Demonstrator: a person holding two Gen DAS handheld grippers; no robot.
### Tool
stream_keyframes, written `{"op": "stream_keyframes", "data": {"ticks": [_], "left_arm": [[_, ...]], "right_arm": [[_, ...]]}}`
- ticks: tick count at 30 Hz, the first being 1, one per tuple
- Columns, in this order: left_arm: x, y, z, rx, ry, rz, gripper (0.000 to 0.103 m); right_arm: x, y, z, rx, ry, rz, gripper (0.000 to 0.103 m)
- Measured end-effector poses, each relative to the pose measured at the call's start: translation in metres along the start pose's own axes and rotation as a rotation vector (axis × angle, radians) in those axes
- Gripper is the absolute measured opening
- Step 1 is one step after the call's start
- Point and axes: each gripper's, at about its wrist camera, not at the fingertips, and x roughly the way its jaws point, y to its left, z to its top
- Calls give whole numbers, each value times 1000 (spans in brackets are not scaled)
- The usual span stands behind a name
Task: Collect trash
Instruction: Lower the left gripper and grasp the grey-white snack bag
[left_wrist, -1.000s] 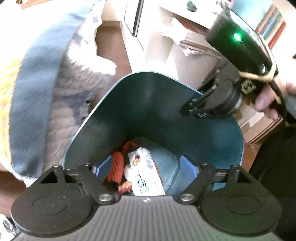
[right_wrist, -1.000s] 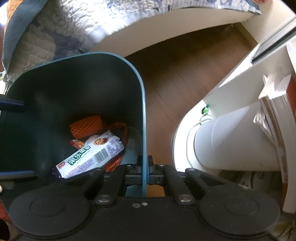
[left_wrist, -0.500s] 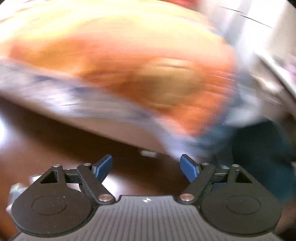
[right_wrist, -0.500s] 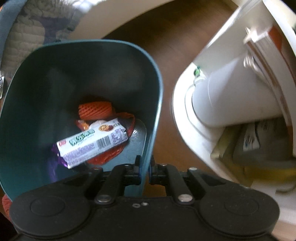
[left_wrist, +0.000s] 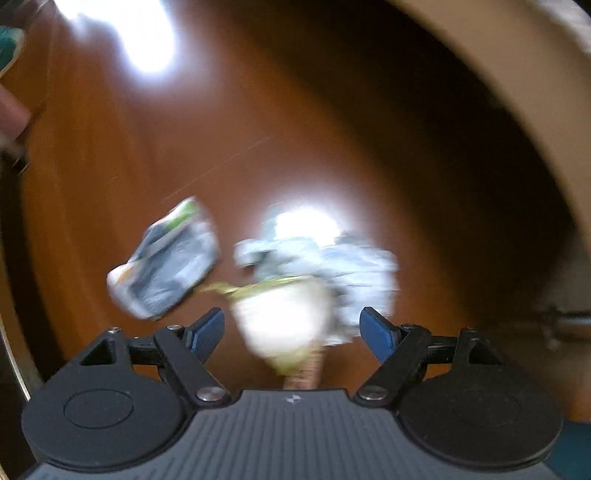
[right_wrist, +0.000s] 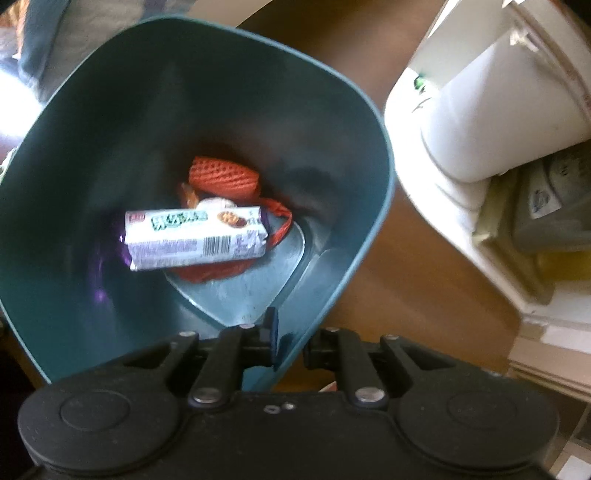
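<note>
Right wrist view is showing the bin (right_wrist: 351, 122) already holding a biscuit packet (right_wrist: 195, 240), its rim between the right gripper (right_wrist: 290, 341)'s opening fingers, while the left gripper (left_wrist: 291, 328), fingers apart, is hanging over 2 crumpled wrappers (left_wrist: 162, 262) lying outside the bin on the floor (left_wrist: 332, 110).

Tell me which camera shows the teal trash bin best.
The right wrist view: the teal trash bin fills the frame, open top toward the camera, with a biscuit wrapper and orange foam net inside. The left wrist view shows only blurred litter on the wooden floor, no bin.
</note>
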Motion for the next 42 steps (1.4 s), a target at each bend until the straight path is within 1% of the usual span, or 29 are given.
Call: {"op": "stream_keyframes", "data": {"ticks": [2,3,4,5,7,9,10,11,12,13,15,16,17,19,20,22,23,24,27,28,30,31,34,37,39,40,42], "left_arm": [[3,16,-2,-39,-25,56,80],[3,23,1,-55,-33,63,80],[4,32,7,-65,-53,84,80],[5,38,13,-54,-78,120,80],[11,44,26,36,-111,184,80],[21,46,35,172,-114,222,80],[28,47,36,252,-101,224,80],[37,47,36,312,-63,214,80],[48,48,34,362,-7,210,80],[57,47,32,399,20,228,80],[73,45,23,489,36,300,80],[81,45,18,518,45,328,80],[88,46,15,525,57,338,80],[96,54,13,498,68,336,80],[98,59,14,462,64,327,80],[97,69,16,384,63,276,79],[96,72,17,357,65,250,75],[97,76,18,339,71,232,62],[100,91,22,292,82,199,40],[99,91,22,286,75,195,35],[97,87,17,317,59,237,22],[93,80,10,339,58,258,18],[83,70,9,355,39,300,17],[65,65,9,307,21,319,16],[53,63,9,269,23,322,16],[40,55,6,257,16,330,16],[22,36,2,243,-8,324,16]], "right_arm": [[5,0,-4,4,3,1,12],[7,-3,-6,15,5,1,12],[10,-6,-8,32,7,2,12],[12,-10,-8,45,8,5,12],[14,-14,-10,60,8,11,12],[15,-13,-12,61,9,12,12],[15,-11,-13,63,10,12,12],[15,-10,-13,63,10,13,12],[14,-8,-13,64,11,14,12],[16,-9,-12,70,13,15,13],[19,-12,-10,84,14,16,12],[20,-12,-10,87,11,17,12],[19,-13,-10,90,6,18,12],[19,-14,-12,109,-10,18,11],[17,-16,-13,142,-28,16,10],[15,-14,-15,156,-57,4,9],[13,-14,-15,162,-71,0,9],[12,-14,-14,162,-76,-2,8],[13,-18,-15,170,-82,-7,8],[13,-17,-15,182,-84,-5,8],[13,-17,-15,186,-83,-1,7],[12,-18,-16,195,-89,1,7],[8,-20,-18,220,-101,-10,6],[3,-18,-18,197,-123,-41,6],[-2,-20,-17,196,-144,-49,5],[-3,-22,-17,202,-152,-51,5],[-7,-28,-17,213,-163,-52,4]]}}
